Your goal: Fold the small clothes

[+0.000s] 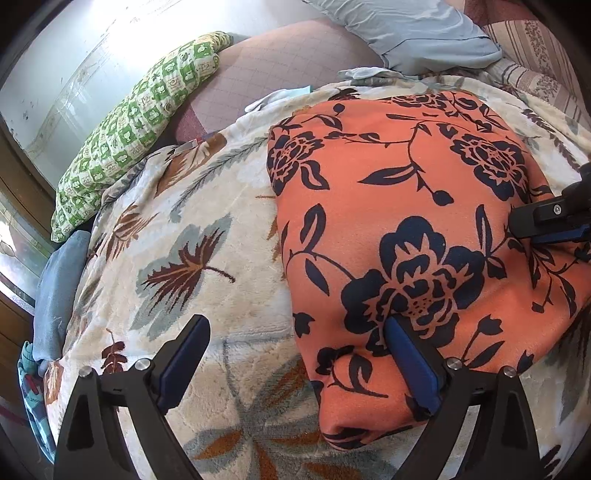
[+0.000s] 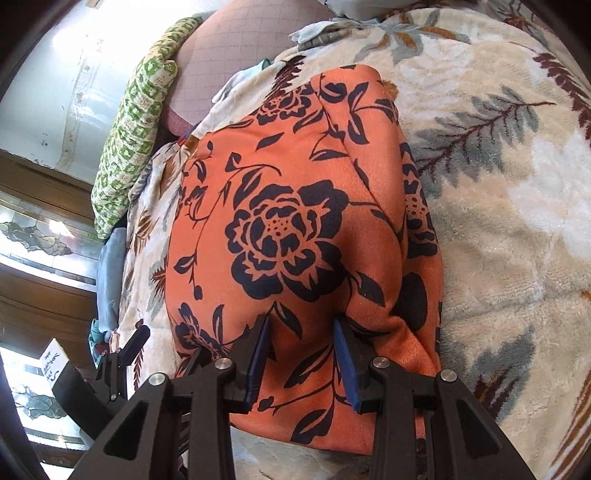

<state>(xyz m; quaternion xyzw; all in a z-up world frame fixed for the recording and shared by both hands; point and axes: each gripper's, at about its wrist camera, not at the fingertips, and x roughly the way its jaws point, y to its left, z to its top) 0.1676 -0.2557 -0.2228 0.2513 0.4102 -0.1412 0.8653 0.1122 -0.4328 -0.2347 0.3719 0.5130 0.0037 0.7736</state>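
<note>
An orange garment with dark navy flowers lies folded on a cream leaf-patterned blanket. My left gripper stands wide open across the garment's near left edge. One finger rests on the orange cloth and the other hangs over the blanket, with nothing pinched. My right gripper sits at the garment's near edge with a bulge of orange cloth pressed between its blue pads. Creases run from its fingertips up the fabric. The right gripper also shows at the right edge of the left wrist view.
A green-and-white patterned pillow lies at the blanket's far left and a pale blue pillow at the back. A blue cloth hangs off the left side. White wall and dark wooden window frames stand beyond.
</note>
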